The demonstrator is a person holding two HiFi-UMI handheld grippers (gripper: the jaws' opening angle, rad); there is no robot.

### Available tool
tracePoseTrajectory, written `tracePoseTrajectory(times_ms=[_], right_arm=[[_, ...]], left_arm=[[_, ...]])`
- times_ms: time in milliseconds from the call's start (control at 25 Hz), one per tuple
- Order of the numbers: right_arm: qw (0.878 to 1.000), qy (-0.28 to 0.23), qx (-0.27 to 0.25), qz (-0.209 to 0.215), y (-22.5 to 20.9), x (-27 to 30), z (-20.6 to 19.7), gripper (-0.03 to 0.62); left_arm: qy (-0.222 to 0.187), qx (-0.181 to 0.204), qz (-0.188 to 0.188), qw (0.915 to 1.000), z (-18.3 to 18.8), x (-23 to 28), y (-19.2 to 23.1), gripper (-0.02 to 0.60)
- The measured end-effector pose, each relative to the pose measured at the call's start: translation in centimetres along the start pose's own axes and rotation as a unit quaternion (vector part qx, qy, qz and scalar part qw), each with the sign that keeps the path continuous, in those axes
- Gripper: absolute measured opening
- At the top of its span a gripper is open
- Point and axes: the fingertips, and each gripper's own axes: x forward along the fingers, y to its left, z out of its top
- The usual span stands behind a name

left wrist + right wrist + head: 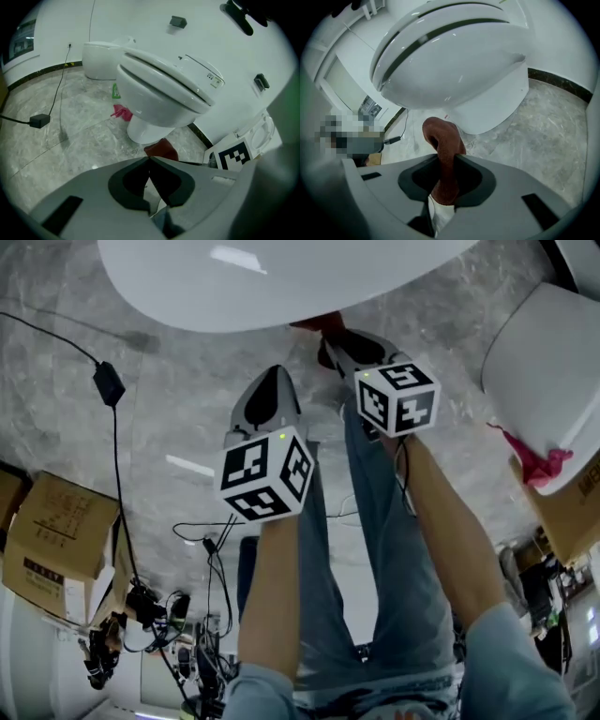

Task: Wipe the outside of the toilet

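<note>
Right gripper view: right gripper (446,158) clamps rust-brown cloth (440,133) beneath glossy white ceramic toilet (450,61).
Left gripper (150,159): jaws together, empty.
Progress: wiping seemingly unstarted.

no print can be read for sure. the label (44,570) on the cardboard box (58,521) at the lower left of the head view and the sticker (215,82) on the toilet (159,96) lid in the left gripper view are too small. red letters (588,469) on the carton (570,514) at the right edge are cut off.
</note>
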Motion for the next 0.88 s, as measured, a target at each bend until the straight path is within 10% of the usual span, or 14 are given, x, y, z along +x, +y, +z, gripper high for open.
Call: tracePoseTrajectory(times_ms=[880], right_arm=[[0.991,-0.087,0.098,-0.001,4.9,9.0,4.9,0.083]], left_arm=[[-0.016,-0.032,0.034,0.9988,0.0,-0.7,11.8,-0.002]])
